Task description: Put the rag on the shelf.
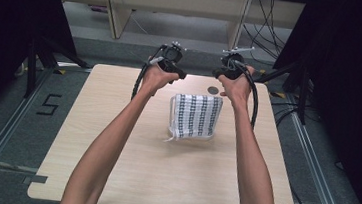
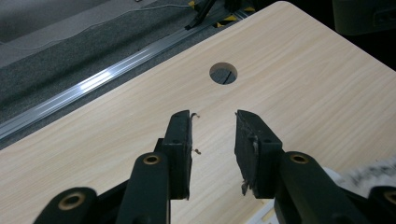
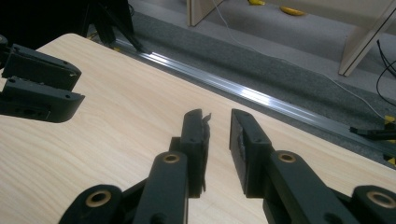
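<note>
A folded white cloth with dark dotted stripes (image 1: 195, 116) lies on the light wooden table (image 1: 112, 166), between the person's two forearms. My left gripper (image 1: 174, 63) hovers over the far part of the table, just beyond the cloth's left corner. Its jaws (image 2: 214, 121) stand apart with only bare wood between them, and a corner of the cloth (image 2: 373, 170) shows at the lower right. My right gripper (image 1: 231, 67) is held beyond the cloth's right corner. Its jaws (image 3: 217, 119) are also parted with nothing between them.
A round hole (image 1: 213, 90) in the tabletop lies between the two grippers, also seen ahead of the left jaws (image 2: 223, 73). A metal floor rail (image 3: 261, 95) runs past the table's far edge. Wooden furniture legs (image 1: 118, 13) and cables stand behind.
</note>
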`<state>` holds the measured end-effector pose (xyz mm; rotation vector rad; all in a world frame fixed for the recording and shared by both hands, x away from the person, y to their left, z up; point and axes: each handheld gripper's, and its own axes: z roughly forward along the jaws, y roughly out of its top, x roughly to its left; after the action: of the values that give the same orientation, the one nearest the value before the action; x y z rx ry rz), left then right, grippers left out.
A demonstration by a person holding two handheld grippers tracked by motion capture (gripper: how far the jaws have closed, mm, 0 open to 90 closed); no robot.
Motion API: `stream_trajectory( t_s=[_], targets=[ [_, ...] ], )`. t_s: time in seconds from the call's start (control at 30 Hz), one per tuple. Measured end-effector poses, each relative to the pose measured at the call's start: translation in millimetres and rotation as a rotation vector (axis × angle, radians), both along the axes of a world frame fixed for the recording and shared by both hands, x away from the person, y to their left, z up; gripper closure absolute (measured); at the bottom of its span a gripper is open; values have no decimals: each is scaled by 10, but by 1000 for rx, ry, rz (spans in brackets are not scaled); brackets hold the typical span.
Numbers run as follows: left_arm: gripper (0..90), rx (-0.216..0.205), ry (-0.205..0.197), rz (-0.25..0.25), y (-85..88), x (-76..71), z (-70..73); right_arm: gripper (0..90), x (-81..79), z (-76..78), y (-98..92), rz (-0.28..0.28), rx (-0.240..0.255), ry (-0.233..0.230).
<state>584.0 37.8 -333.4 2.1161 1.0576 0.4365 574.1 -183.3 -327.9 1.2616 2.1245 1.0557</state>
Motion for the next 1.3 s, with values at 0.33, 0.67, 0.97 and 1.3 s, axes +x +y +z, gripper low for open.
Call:
stream_trajectory(
  t_s=[0.33,0.67,0.97,1.3],
  targets=[
    [656,-1,4,-2,46,-29,-11,759,-20,17,-11,0,15,-4],
    [630,-15,1,3,103,-65,-14,742,-45,8,-26,17,19,-10],
    [491,-27,15,31,145,-72,10,588,-65,-27,-91,-11,40,0],
    [305,-21,40,59,164,-116,50,356,-118,-2,-155,-46,55,46]
  ],
)
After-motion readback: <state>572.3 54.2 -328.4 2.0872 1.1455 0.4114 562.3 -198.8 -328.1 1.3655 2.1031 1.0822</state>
